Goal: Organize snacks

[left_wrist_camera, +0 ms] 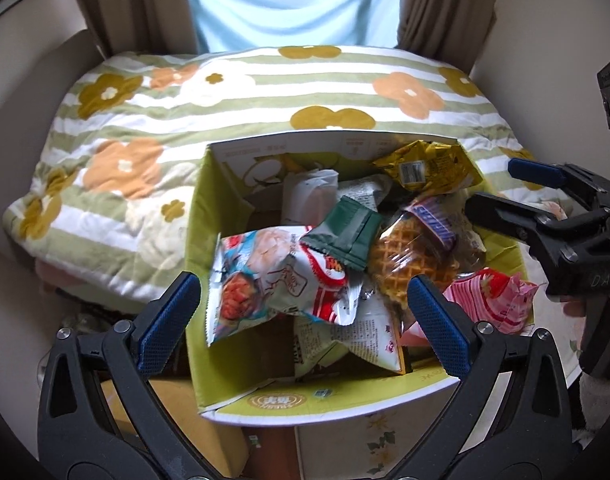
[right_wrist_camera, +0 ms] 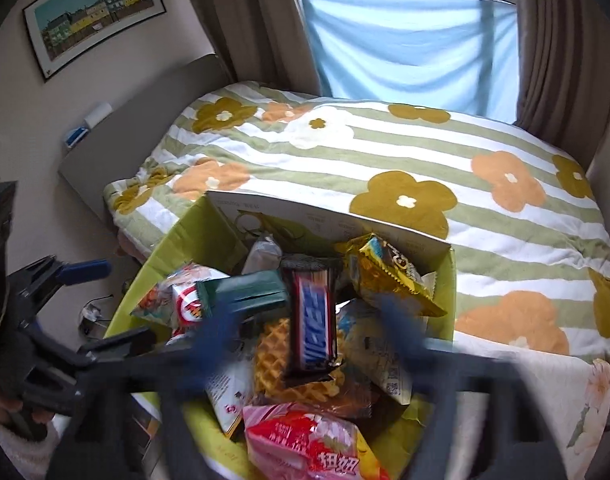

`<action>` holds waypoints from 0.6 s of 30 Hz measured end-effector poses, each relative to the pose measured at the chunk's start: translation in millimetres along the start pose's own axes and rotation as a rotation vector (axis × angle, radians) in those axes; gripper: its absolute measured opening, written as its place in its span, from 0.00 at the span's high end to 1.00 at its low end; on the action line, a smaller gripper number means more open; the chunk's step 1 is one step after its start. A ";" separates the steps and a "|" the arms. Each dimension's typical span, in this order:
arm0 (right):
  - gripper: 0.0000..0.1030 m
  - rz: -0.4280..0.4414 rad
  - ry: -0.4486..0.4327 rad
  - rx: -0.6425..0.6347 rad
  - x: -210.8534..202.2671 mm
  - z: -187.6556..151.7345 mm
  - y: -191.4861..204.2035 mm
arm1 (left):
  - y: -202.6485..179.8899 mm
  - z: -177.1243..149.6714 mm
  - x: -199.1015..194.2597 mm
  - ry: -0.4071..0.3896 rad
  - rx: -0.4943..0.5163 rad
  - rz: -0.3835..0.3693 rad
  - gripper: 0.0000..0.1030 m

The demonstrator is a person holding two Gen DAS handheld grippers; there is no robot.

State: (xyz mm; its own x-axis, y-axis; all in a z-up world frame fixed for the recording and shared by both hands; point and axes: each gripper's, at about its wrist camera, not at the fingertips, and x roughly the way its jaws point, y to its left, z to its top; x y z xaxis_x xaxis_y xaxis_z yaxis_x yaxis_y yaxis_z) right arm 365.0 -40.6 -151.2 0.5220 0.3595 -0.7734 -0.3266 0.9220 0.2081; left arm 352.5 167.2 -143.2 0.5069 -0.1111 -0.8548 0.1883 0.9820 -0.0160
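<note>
Both tools are hovering wide open, holding nothing: left tool [left_wrist_camera: 301, 320] over the red-white packet [left_wrist_camera: 281, 280], right tool [right_wrist_camera: 305, 340] blurred above the chocolate bar [right_wrist_camera: 313, 324]. Snacks are sitting piled in the green box [left_wrist_camera: 209, 216] beside the bed [left_wrist_camera: 225, 92], probably awaiting sorting.

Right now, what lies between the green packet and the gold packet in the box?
A dark chocolate bar with a blue label lies between the green packet and gold packet, clearest in the right wrist view.

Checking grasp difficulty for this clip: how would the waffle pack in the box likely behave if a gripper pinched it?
The waffle pack is wrapped in clear glossy film, so it is probably slippery. The waffles look rigid, so likely brittle under a hard pinch. It lies under the chocolate bar, which would probably slide off when it is lifted.
</note>
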 end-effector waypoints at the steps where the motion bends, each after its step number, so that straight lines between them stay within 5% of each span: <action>1: 0.00 -0.011 0.001 -0.009 -0.9 -1.4 1.0 | 0.7 -1.2 -1.1 -0.003 -0.004 0.004 0.01; 11: 0.00 -0.088 -0.030 -0.008 -19.7 -21.9 2.5 | -7.6 -12.0 -14.5 -0.047 -0.018 0.009 0.01; 18: 0.00 -0.103 -0.100 0.031 -69.7 -29.0 -3.1 | -30.3 -17.0 -70.2 -0.160 -0.030 0.020 0.01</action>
State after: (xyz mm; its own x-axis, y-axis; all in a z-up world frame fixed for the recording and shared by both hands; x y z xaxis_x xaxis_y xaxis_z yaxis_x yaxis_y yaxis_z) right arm 306.7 -72.7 -115.3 0.6278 0.2743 -0.7284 -0.2440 0.9580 0.1504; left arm 296.9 147.8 -91.5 0.6383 -0.1116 -0.7617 0.1525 0.9882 -0.0170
